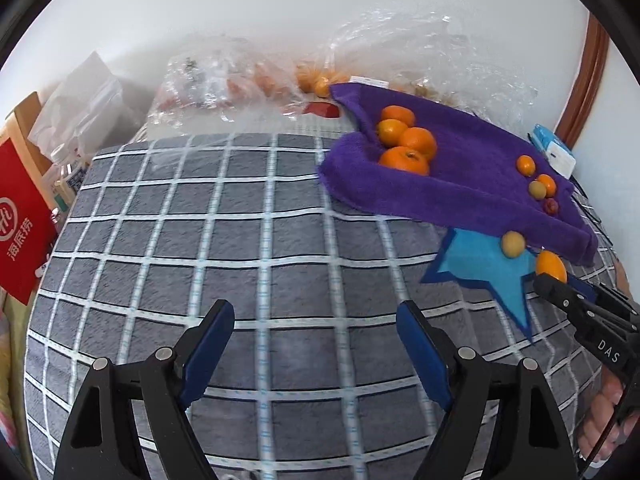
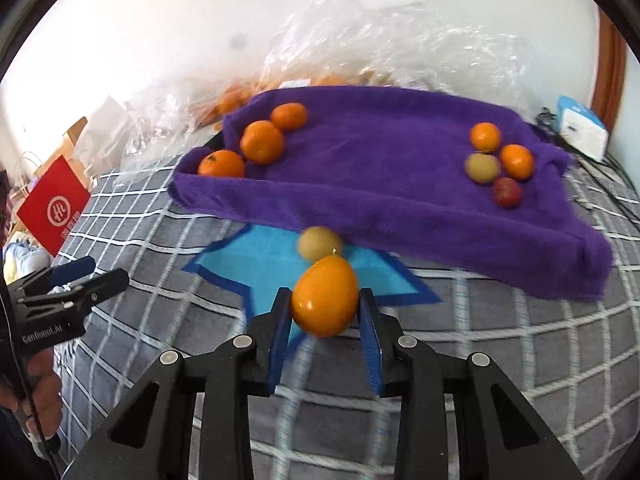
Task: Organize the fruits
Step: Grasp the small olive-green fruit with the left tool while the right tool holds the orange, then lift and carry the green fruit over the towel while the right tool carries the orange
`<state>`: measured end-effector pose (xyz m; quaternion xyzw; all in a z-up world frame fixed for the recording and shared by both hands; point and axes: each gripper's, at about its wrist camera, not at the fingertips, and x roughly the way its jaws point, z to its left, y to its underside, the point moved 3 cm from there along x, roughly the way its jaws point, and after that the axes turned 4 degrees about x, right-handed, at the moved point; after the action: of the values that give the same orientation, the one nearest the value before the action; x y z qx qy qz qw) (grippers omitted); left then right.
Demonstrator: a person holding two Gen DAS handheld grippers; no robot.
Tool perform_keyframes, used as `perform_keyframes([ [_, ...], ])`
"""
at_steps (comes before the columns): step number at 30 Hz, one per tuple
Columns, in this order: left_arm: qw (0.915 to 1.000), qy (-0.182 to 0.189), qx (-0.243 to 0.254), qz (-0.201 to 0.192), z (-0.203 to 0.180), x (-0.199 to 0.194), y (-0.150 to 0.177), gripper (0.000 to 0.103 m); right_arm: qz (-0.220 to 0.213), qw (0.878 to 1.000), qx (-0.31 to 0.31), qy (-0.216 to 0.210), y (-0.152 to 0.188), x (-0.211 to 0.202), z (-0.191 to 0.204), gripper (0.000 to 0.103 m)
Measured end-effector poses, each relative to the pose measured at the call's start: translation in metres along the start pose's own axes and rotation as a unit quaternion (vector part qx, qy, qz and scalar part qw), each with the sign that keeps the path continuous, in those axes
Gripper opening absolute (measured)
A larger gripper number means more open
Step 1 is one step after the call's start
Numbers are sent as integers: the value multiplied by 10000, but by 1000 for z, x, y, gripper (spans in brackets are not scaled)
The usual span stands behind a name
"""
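My right gripper (image 2: pixel 325 294) is shut on an oval orange fruit (image 2: pixel 325 298), held over a blue star-shaped mat (image 2: pixel 248 256). A yellowish round fruit (image 2: pixel 320 244) lies just beyond it at the edge of the purple towel (image 2: pixel 380 184). Three big oranges (image 2: pixel 262 142) sit at the towel's left end; small oranges, a yellowish fruit and a red one (image 2: pixel 507 192) sit at its right end. My left gripper (image 1: pixel 316 312) is open above the grey checked cloth (image 1: pixel 240 240) with nothing between its fingers. In the left wrist view the right gripper (image 1: pixel 548 280) holds the fruit (image 1: pixel 551 266) at far right.
Clear plastic bags with more fruit (image 1: pixel 248 80) lie along the back wall. A red paper bag (image 1: pixel 24 216) stands off the left edge of the cloth. A white and blue box (image 2: pixel 582 126) and cables lie behind the towel at right.
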<state>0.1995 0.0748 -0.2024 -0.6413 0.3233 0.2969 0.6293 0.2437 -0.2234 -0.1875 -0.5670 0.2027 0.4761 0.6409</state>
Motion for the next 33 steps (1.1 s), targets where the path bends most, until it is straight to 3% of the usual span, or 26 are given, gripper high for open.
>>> perform_keyframes([
  [9, 9976, 632, 260, -146, -84, 12, -24, 78, -38, 9967, 223, 774, 18, -31, -81, 33],
  [11, 9969, 679, 363, -135, -101, 18, -28, 72, -55, 9960, 326, 836, 22, -38, -96, 33],
  [13, 9960, 743, 485, -39, -119, 28, -33, 58, -59, 9956, 421, 835, 25, -44, -108, 33],
  [17, 9953, 817, 519, 73, -143, 47, -40, 54, -118, 9943, 469, 948, 32, -55, -124, 33],
  [21, 9963, 615, 600, 40, -151, 53, -41, 25, -107, 9938, 647, 895, 38, -58, -136, 33],
  [33, 9975, 672, 231, -55, -104, 6, -31, 25, -238, 9946, 714, 710, 33, -63, -119, 33],
])
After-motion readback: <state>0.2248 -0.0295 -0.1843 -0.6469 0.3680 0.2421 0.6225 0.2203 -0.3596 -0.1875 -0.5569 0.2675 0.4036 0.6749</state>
